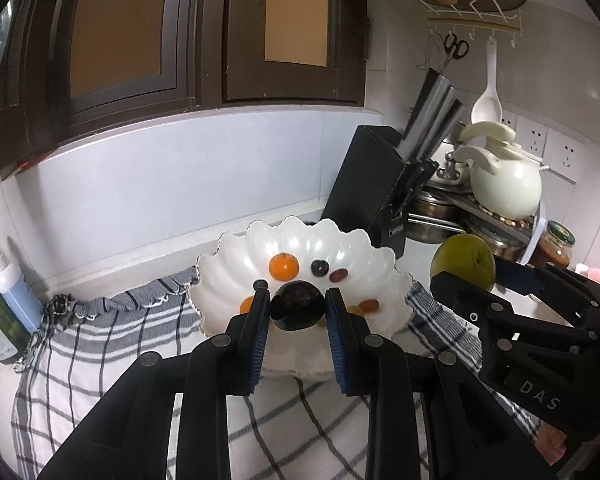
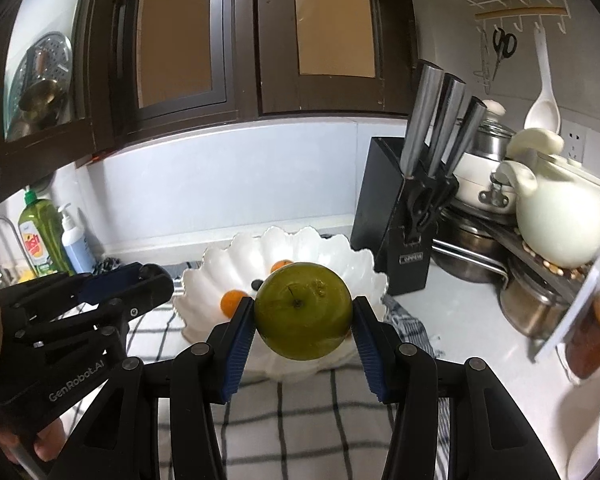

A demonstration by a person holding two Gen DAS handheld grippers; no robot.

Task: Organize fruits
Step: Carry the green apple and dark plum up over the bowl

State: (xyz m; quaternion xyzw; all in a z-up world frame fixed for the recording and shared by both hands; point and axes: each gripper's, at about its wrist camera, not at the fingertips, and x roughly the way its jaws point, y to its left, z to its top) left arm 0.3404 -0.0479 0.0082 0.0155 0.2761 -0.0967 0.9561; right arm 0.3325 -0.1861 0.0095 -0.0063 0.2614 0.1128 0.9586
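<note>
A white scalloped bowl [image 1: 236,276] sits on a checked cloth and holds an orange [image 1: 283,267], a dark grape [image 1: 319,267], a reddish grape [image 1: 338,275] and other small fruits. My left gripper [image 1: 298,306] holds a dark plum [image 1: 298,311] between its blue pads just above the bowl's near side. My right gripper [image 2: 303,312] is shut on a green apple [image 2: 304,311], held in front of the bowl [image 2: 204,276]. The apple also shows in the left wrist view [image 1: 462,261], to the right of the bowl.
A black knife block [image 1: 364,196] stands behind the bowl on the right. Steel pots and a white teapot [image 1: 504,184] crowd the right corner, with a jar [image 2: 592,332] near the edge. Soap bottles [image 2: 56,240] stand at the left. Cabinets hang overhead.
</note>
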